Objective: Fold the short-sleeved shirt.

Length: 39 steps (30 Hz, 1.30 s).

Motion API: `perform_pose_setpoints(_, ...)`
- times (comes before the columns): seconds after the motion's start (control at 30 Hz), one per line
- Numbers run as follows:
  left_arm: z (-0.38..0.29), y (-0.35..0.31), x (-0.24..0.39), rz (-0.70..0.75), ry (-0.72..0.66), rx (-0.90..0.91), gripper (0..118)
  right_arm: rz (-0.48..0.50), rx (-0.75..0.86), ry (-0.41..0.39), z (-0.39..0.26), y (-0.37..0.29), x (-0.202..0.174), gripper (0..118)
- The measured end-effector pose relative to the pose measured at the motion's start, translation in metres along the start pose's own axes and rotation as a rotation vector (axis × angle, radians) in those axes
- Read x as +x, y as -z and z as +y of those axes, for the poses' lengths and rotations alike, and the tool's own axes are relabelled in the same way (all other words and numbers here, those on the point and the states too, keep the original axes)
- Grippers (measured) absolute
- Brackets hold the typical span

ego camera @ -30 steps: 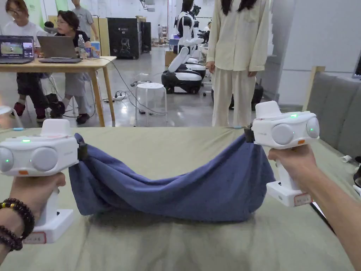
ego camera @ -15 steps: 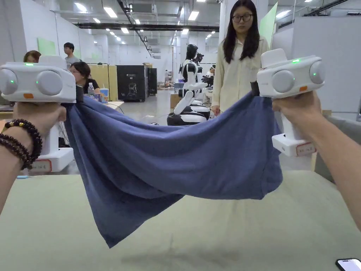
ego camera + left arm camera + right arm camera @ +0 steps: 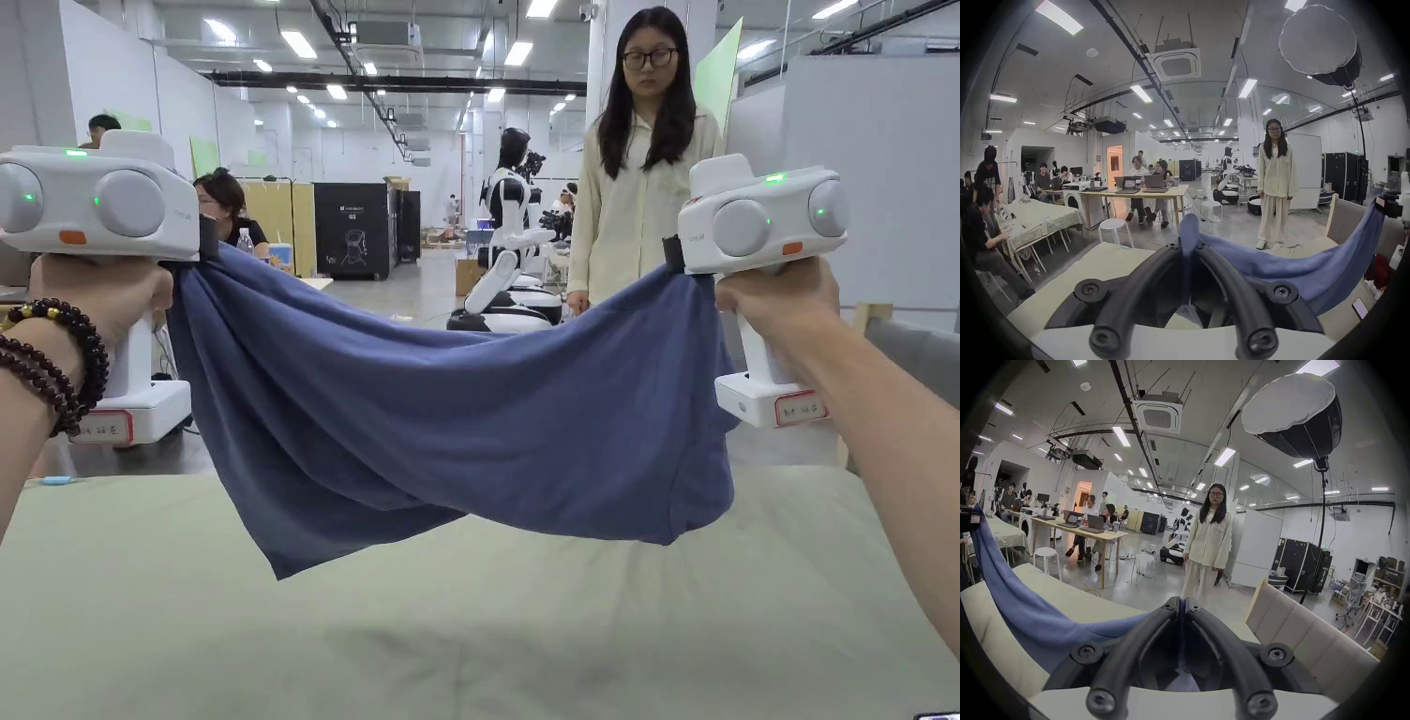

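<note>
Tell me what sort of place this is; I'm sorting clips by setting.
Probably a robotics lab or workshop: a white humanoid robot on the open floor, people at a laptop table, and a studio softbox light overhead.

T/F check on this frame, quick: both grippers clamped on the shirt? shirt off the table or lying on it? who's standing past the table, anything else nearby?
1. The left gripper is shut on the blue shirt. True.
2. The right gripper is open and free of the cloth. False: its jaws are closed, with the shirt's edge pinched between them.
3. The shirt lies flat on the green table. False: it hangs in the air between the two grippers, sagging in the middle, above the table.
4. A person in pale clothes stands beyond the table, facing it. True.
5. A white stool stands on the floor past the table. True.
</note>
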<state>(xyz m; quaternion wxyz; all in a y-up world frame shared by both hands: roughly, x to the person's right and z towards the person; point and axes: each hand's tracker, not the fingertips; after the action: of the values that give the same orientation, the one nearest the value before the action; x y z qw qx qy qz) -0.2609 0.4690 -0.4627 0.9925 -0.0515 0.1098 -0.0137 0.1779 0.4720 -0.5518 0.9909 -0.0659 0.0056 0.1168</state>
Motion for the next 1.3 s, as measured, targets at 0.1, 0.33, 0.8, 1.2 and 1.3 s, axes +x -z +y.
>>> perform_pose_setpoints(0.1, -0.029, 0.000, 0.003, -0.015, -0.006, -0.042, 3, 0.017, -0.040, -0.006, -0.029, 0.003, -0.009, 4)
perform_pose_setpoints(0.33, -0.152, -0.008, 0.013, -0.083, 0.020, -0.201, 3, 0.078, -0.215, -0.031, -0.148, 0.010, -0.038, 4)
perform_pose_setpoints(0.8, -0.319, -0.033, 0.023, -0.149, 0.049, -0.474, 3, 0.125, -0.479, -0.074, -0.318, 0.007, -0.066, 4)
perform_pose_setpoints(1.2, -0.364, -0.163, -0.013, -0.253, 0.083, -0.522, 3, 0.220, -0.604, -0.107, -0.401, -0.110, -0.054, 4)
perform_pose_setpoints(1.3, -0.385, -0.185, -0.019, -0.265, 0.118, -0.562, 3, 0.230, -0.614, -0.102, -0.422, -0.124, -0.055, 4)
